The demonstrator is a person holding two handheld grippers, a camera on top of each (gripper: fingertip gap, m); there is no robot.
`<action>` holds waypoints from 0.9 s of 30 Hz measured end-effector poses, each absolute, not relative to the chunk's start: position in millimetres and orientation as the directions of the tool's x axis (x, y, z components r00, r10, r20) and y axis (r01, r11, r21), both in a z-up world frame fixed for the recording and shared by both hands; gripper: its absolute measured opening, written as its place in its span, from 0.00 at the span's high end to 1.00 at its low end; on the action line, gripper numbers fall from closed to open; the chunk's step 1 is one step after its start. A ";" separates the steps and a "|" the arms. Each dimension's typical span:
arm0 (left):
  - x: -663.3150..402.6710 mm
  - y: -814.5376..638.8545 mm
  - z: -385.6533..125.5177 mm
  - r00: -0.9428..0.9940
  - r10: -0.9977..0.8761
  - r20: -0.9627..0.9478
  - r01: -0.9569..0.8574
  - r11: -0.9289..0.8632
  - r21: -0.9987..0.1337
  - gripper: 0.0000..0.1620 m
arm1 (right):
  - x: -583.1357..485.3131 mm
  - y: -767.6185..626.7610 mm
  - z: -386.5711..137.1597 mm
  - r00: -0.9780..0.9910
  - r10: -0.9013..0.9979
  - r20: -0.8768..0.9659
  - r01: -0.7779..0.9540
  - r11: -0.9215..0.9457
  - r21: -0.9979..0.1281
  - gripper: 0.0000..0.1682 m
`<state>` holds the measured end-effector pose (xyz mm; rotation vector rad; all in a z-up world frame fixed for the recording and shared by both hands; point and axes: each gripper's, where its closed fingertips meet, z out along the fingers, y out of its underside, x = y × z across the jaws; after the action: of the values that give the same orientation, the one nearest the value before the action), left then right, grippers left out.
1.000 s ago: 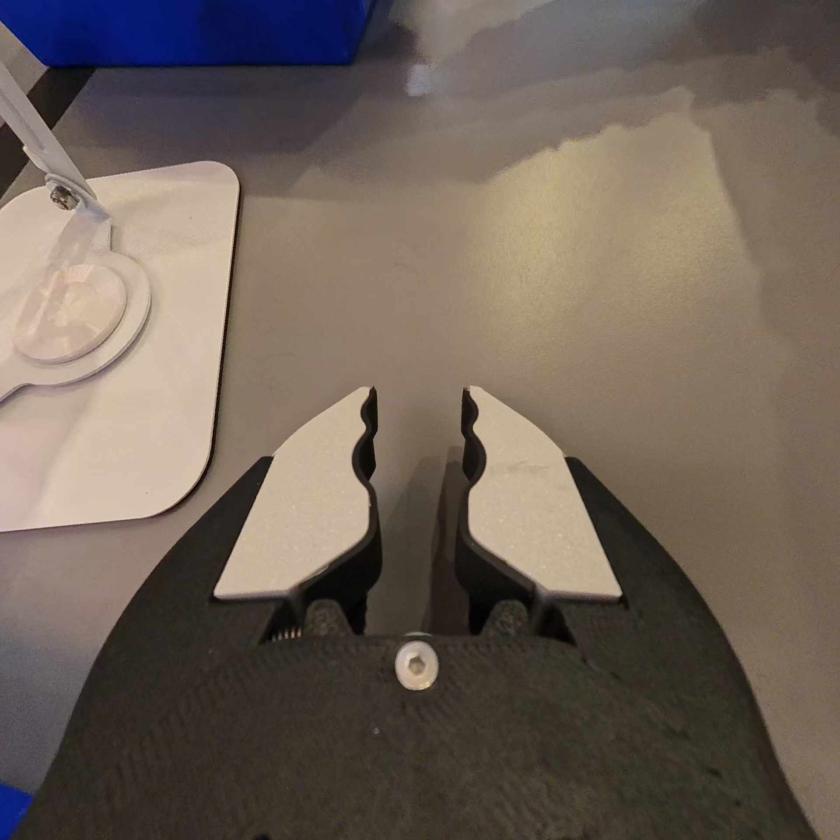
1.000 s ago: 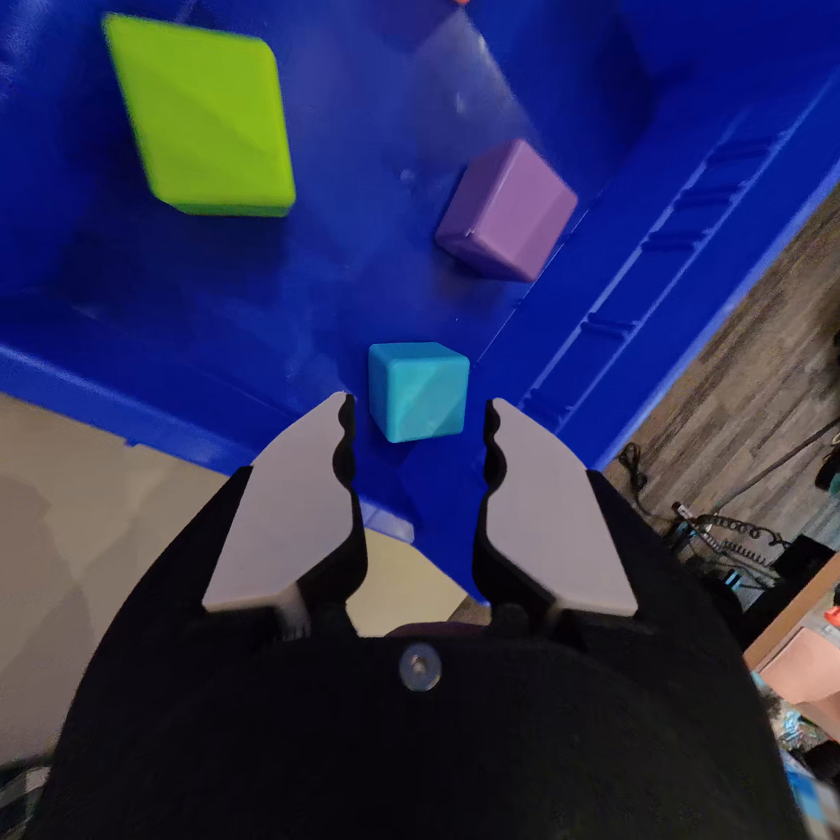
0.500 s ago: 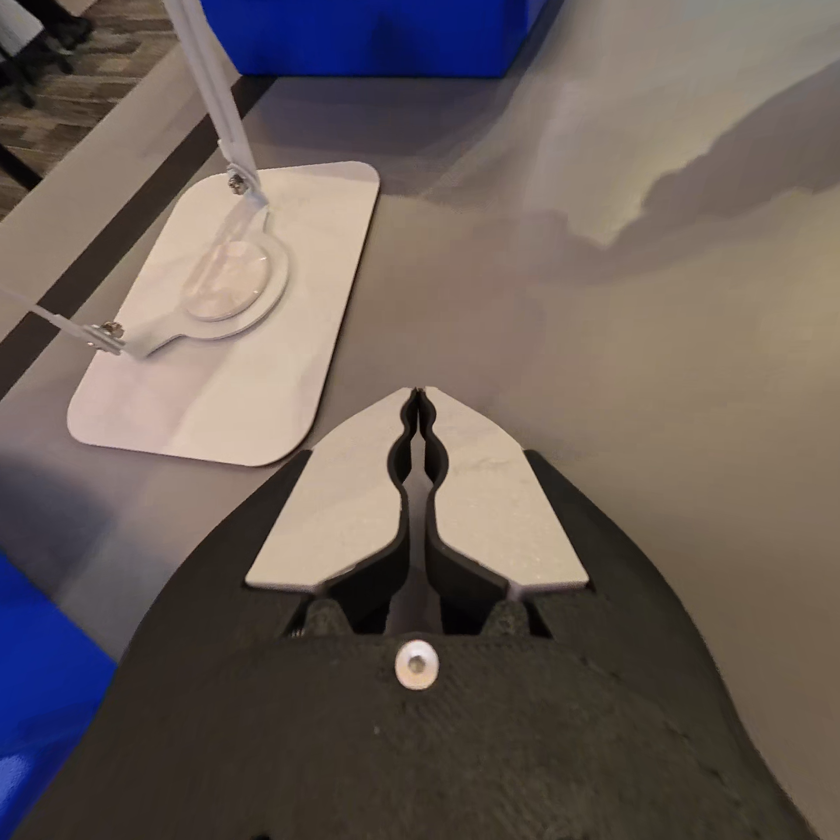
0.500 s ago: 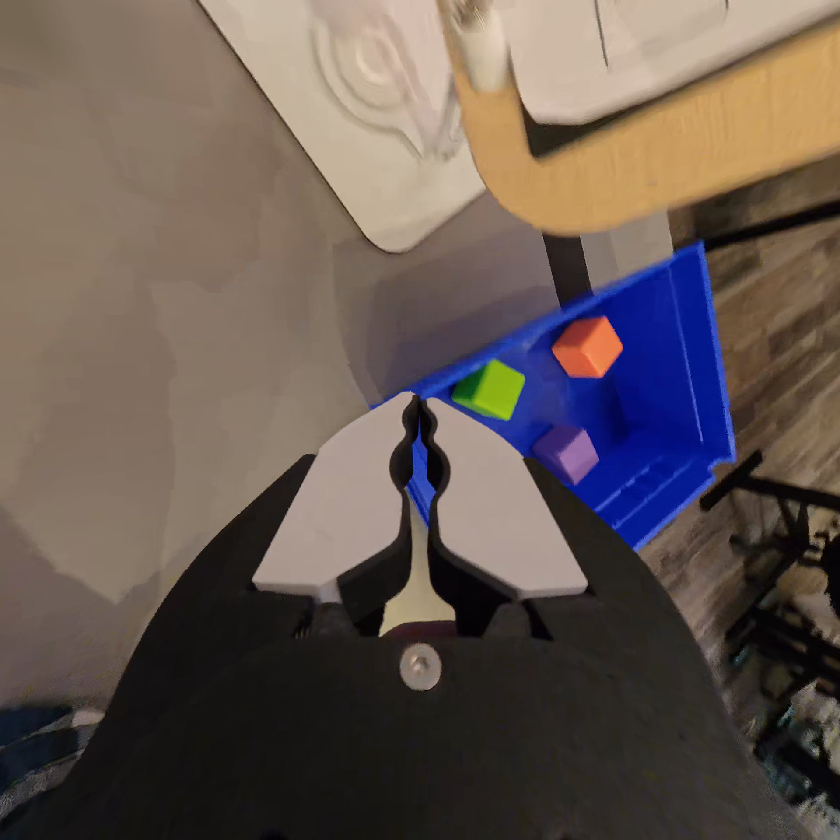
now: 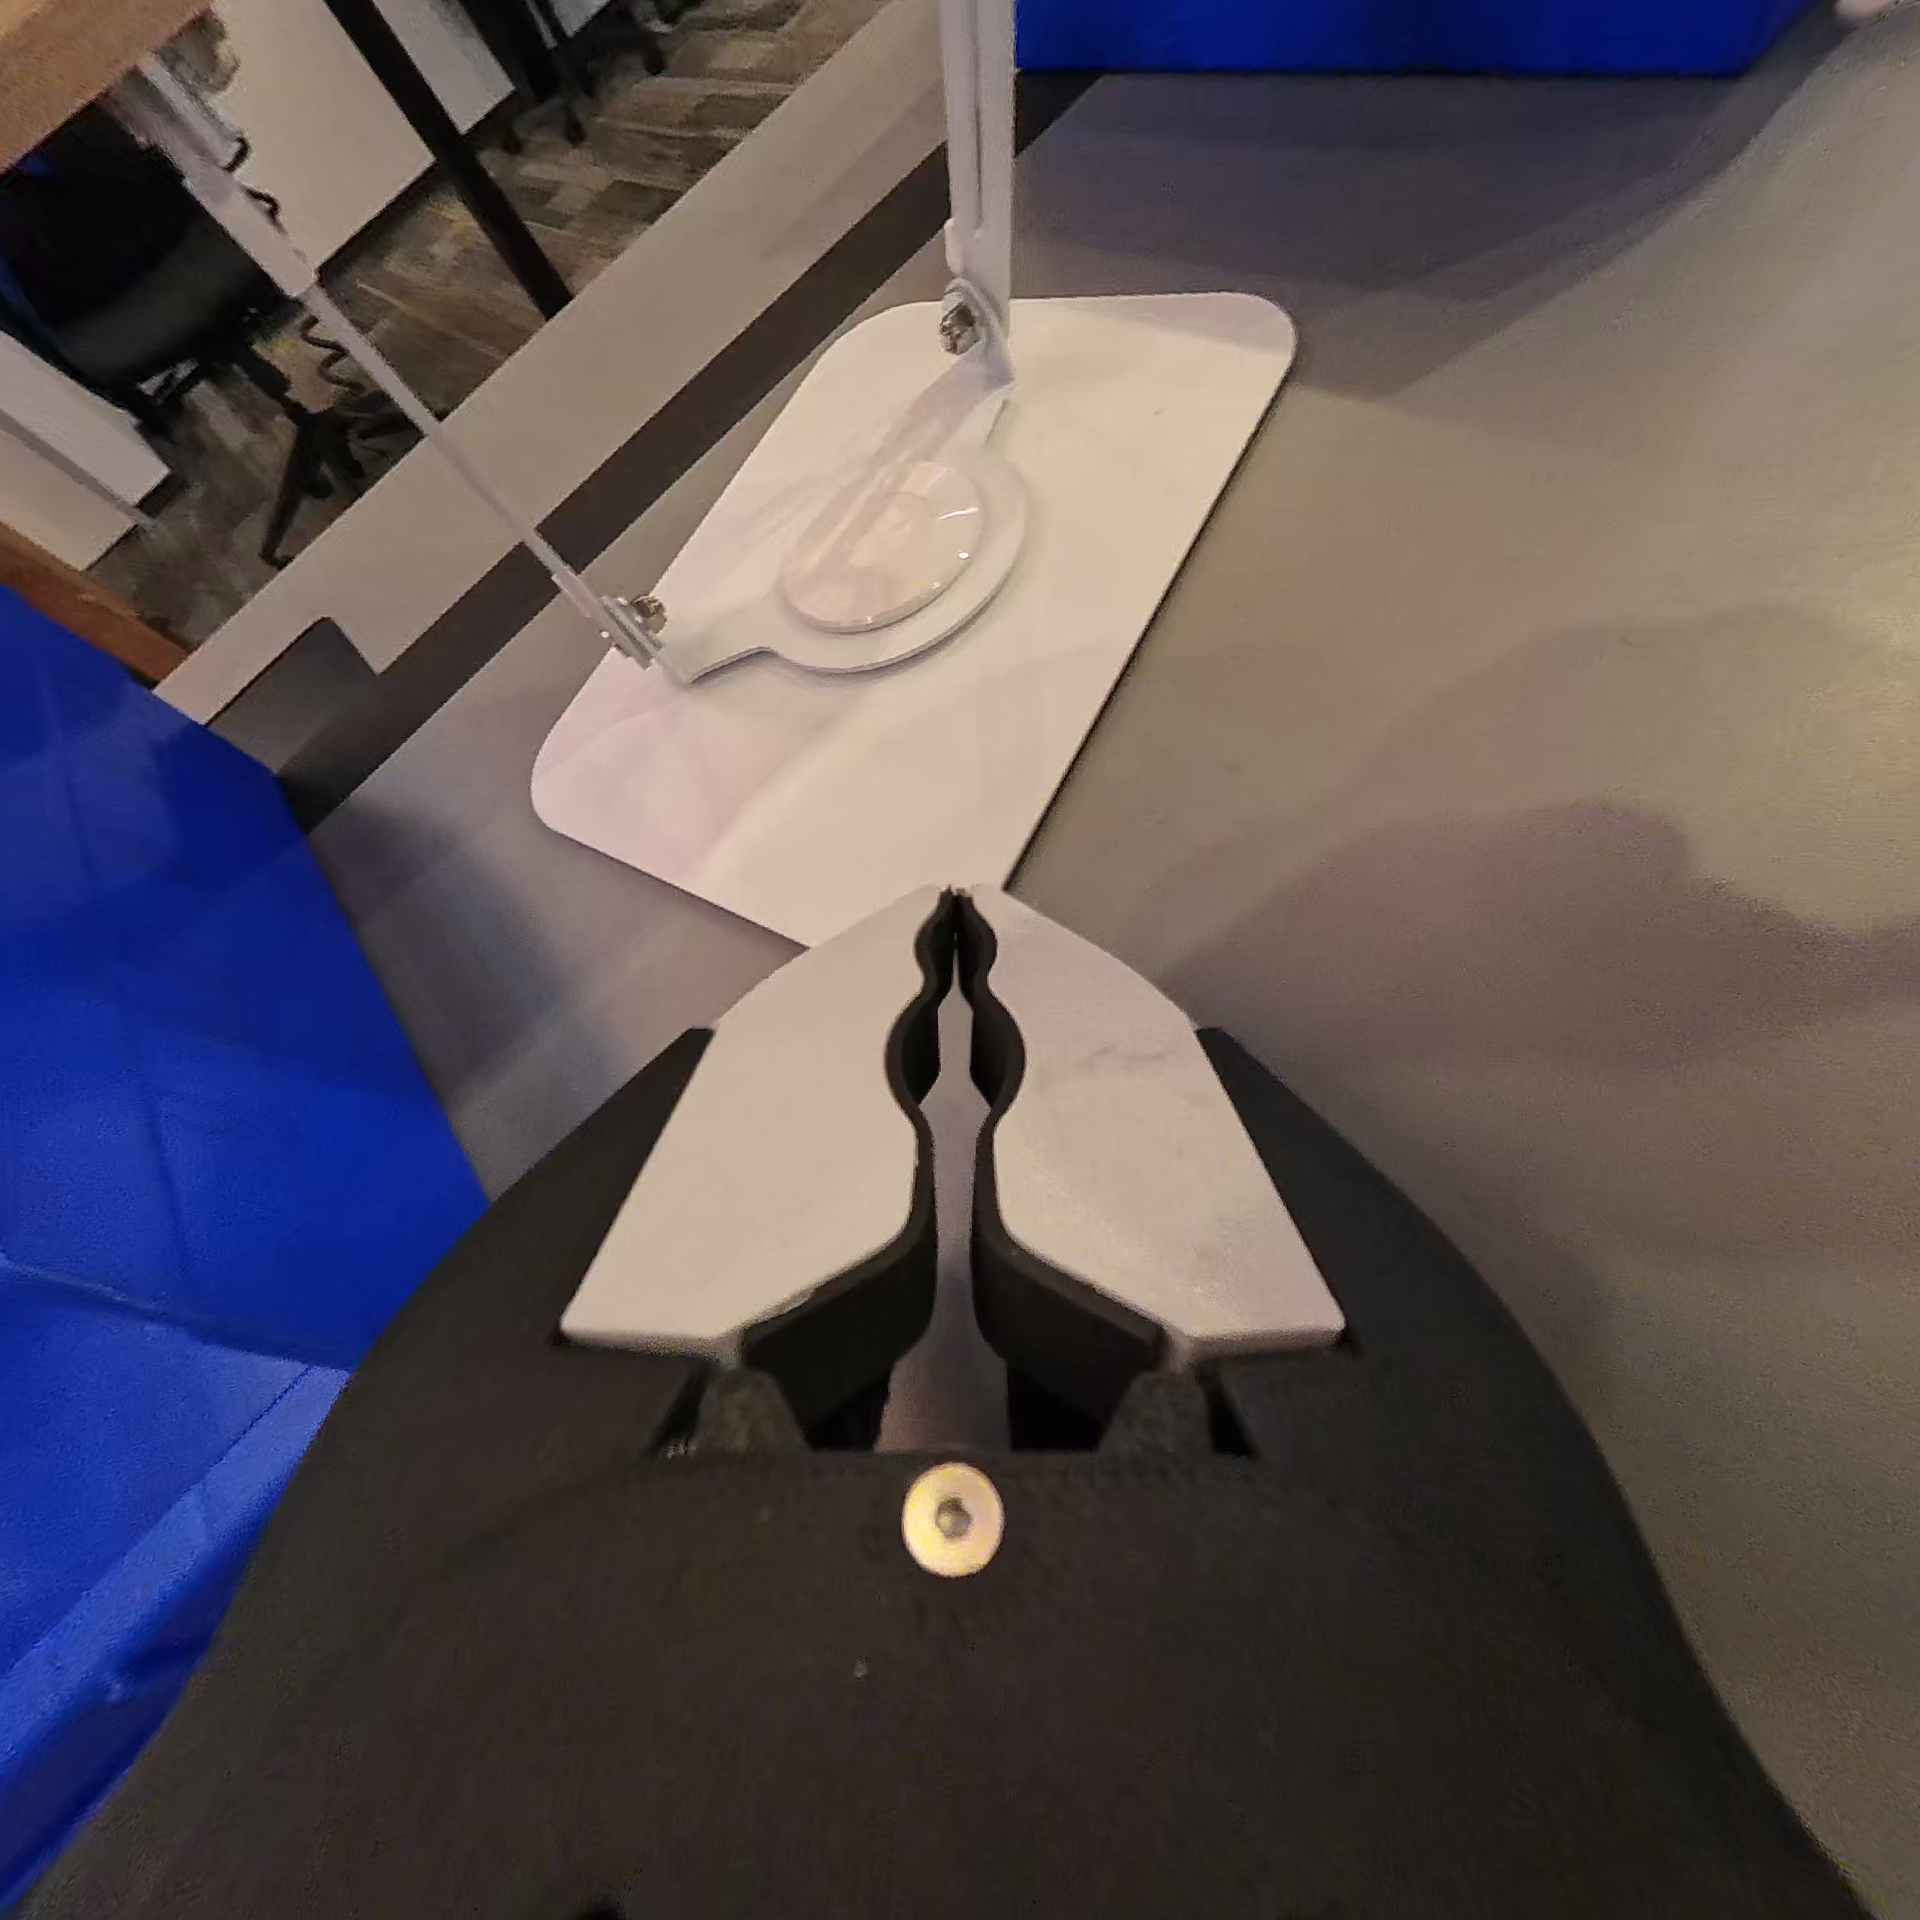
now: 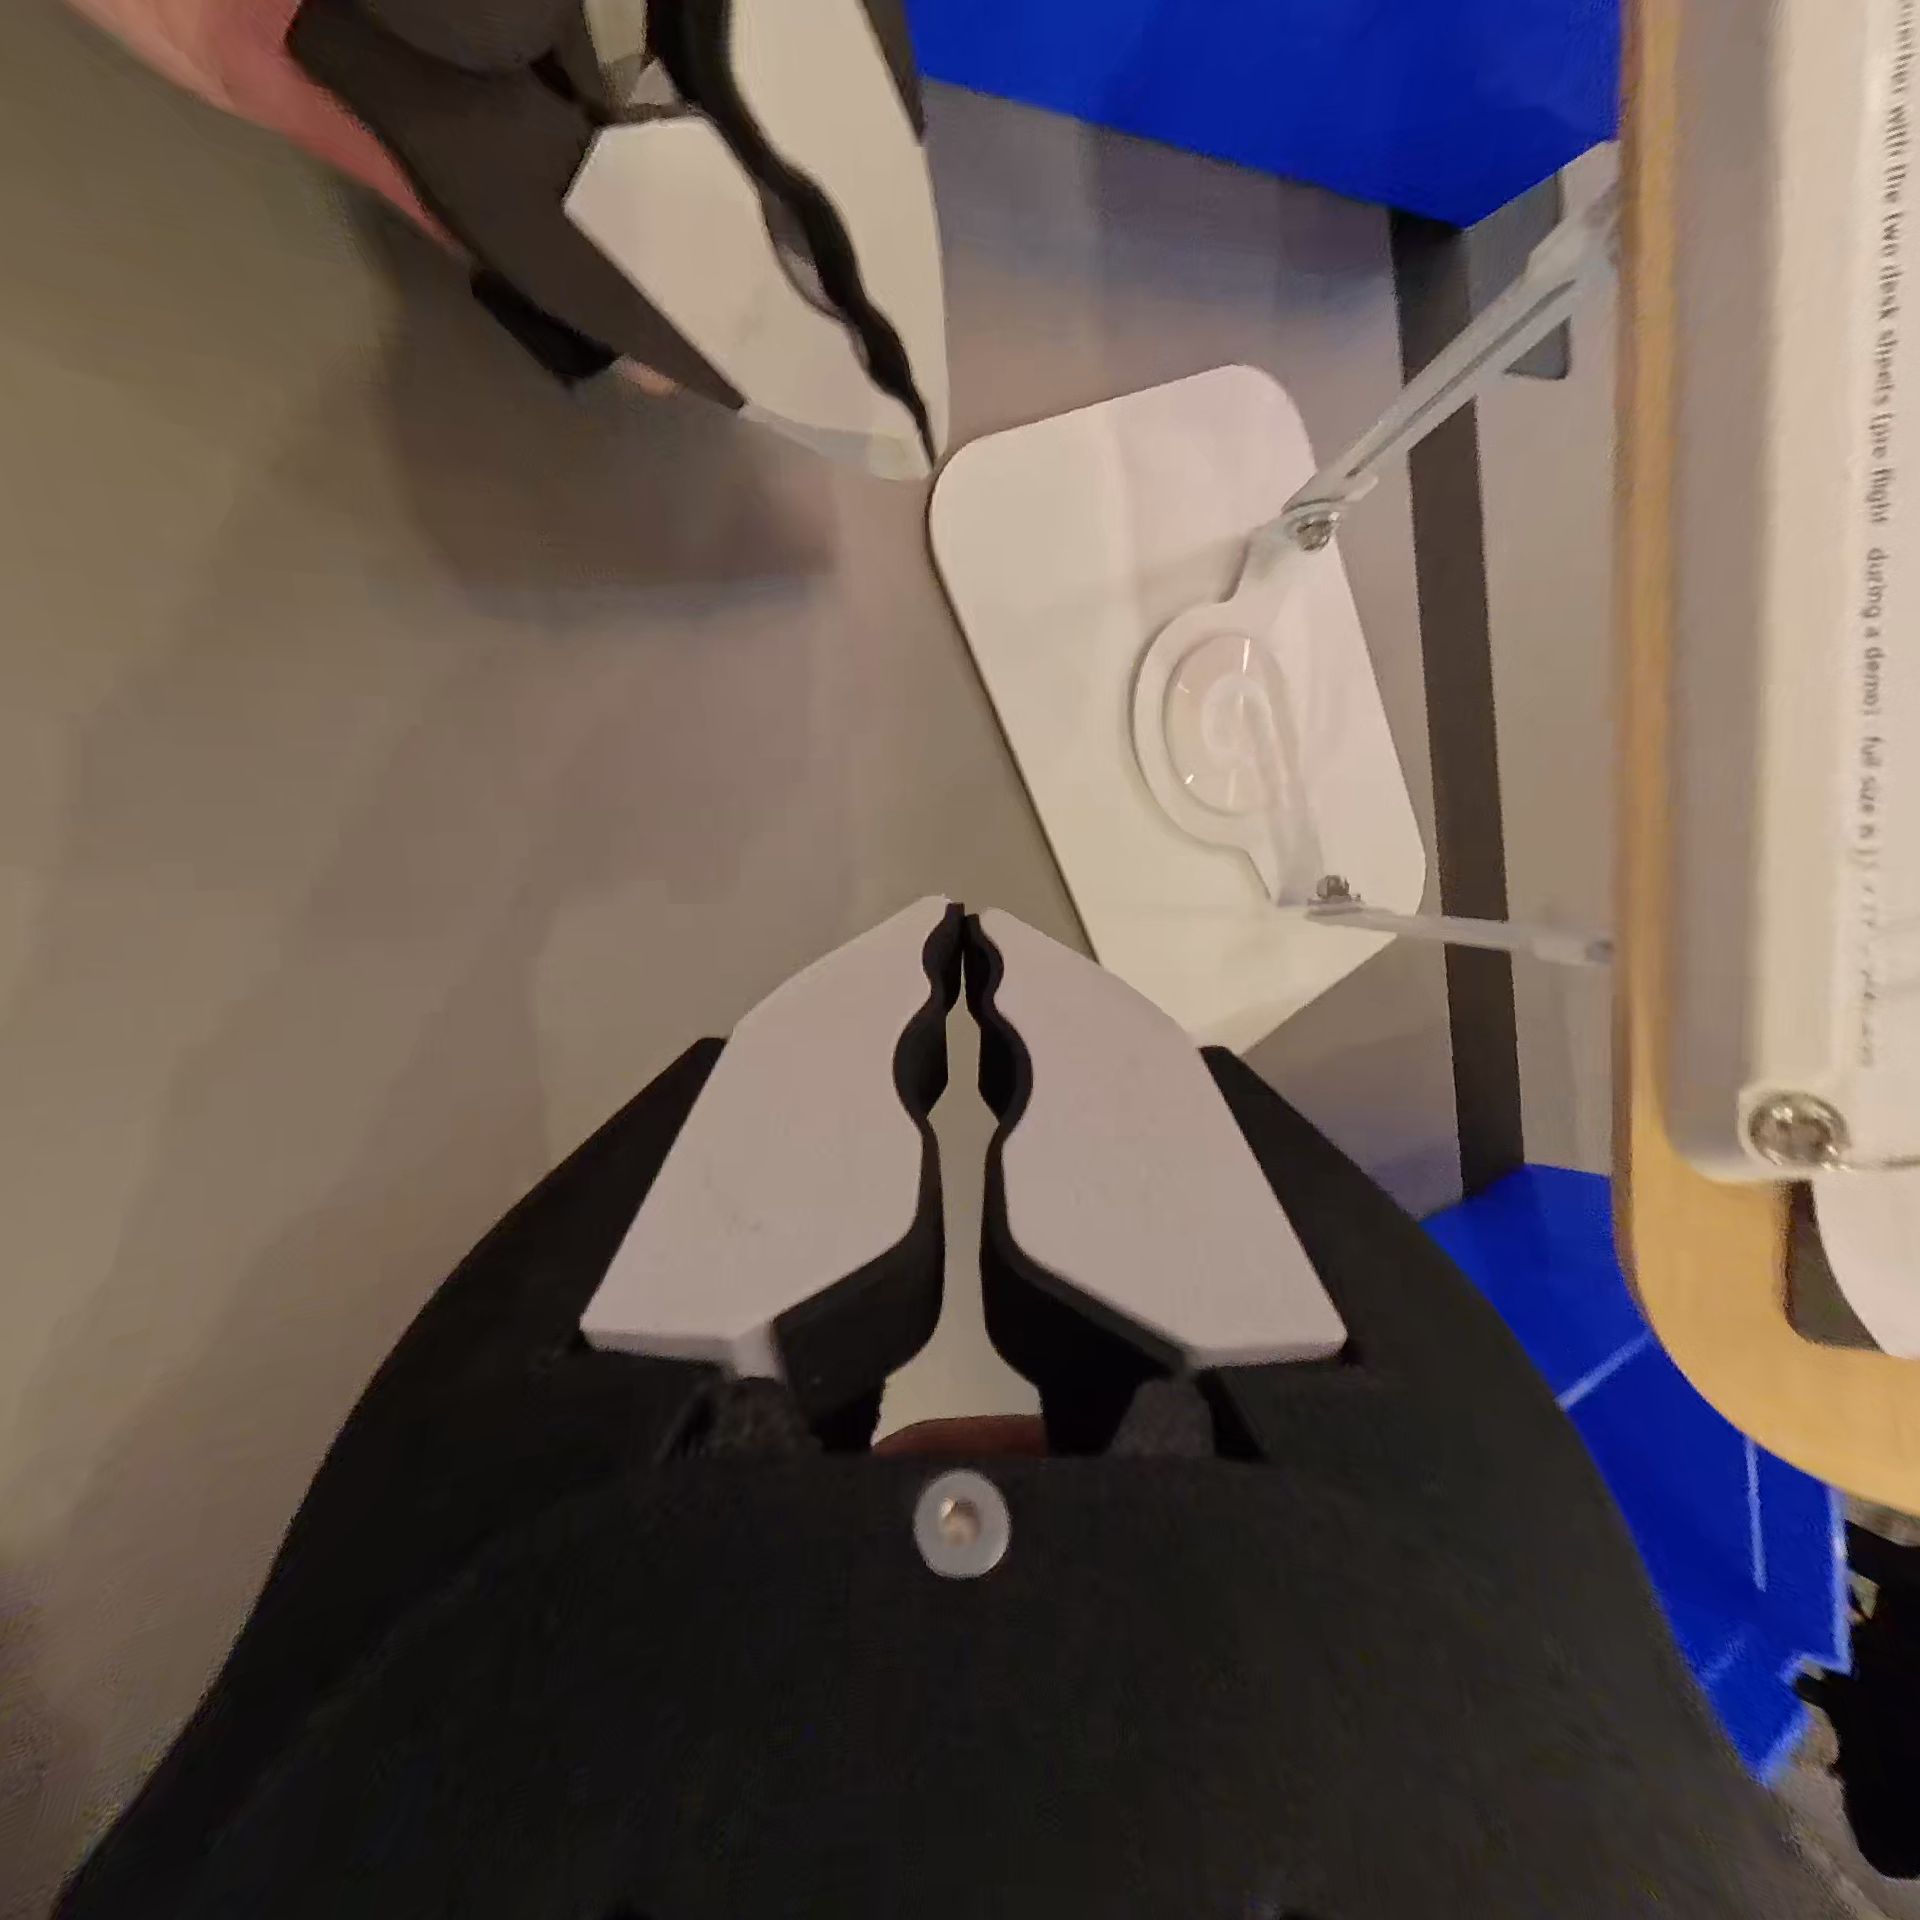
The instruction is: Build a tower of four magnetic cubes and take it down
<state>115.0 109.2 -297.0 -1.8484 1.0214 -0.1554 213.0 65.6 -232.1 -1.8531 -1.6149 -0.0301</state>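
No magnetic cube shows in either view now. My left gripper [image 5: 957,896] is shut and empty, held above the grey table close to the near corner of a white stand base plate [image 5: 1091,582]. My right gripper [image 6: 958,914] is also shut and empty, over the grey table beside the same white plate [image 6: 1070,582]. The left gripper also shows in the right wrist view [image 6: 920,452] at the upper left, shut, its tips at the plate's far corner.
A blue bin [image 5: 156,1039] lies at the left of the left wrist view, another blue bin [image 5: 1351,31] at the top. In the right wrist view a blue bin [image 6: 1247,94] is at the top and another blue bin [image 6: 1683,1455] at lower right. A wooden-edged board [image 6: 1662,727] overhangs the right side. Thin white stand rods [image 5: 977,135] rise from the plate. My hands' fingertips stand some 12 cm from each other.
Both grippers have shut empty. The right gripper has pulled out of the blue bin with the cubes and swung over the table; the left view has turned toward the white plate.
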 end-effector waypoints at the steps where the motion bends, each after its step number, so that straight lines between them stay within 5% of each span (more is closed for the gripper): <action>1: 112.7 111.4 -297.2 0.649 -0.690 -0.319 -0.578 -0.174 -0.797 1.00 | 207.1 69.9 -235.0 0.262 0.864 0.429 0.869 -0.018 -0.494 1.00; 10: 108.3 116.4 -297.8 0.666 -0.664 -0.342 -0.586 -0.180 -0.790 1.00 | 166.9 78.7 -234.0 0.484 0.774 0.408 0.489 0.147 -0.860 1.00; 27: 100.5 124.6 -299.0 0.691 -0.609 -0.388 -0.605 -0.195 -0.772 1.00 | 184.6 105.6 -268.8 0.561 0.629 0.538 0.604 0.133 -0.785 1.00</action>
<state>100.5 124.6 -299.0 -1.8706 0.9508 -0.0050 184.6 105.6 -268.8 -1.5331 -1.0902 0.0238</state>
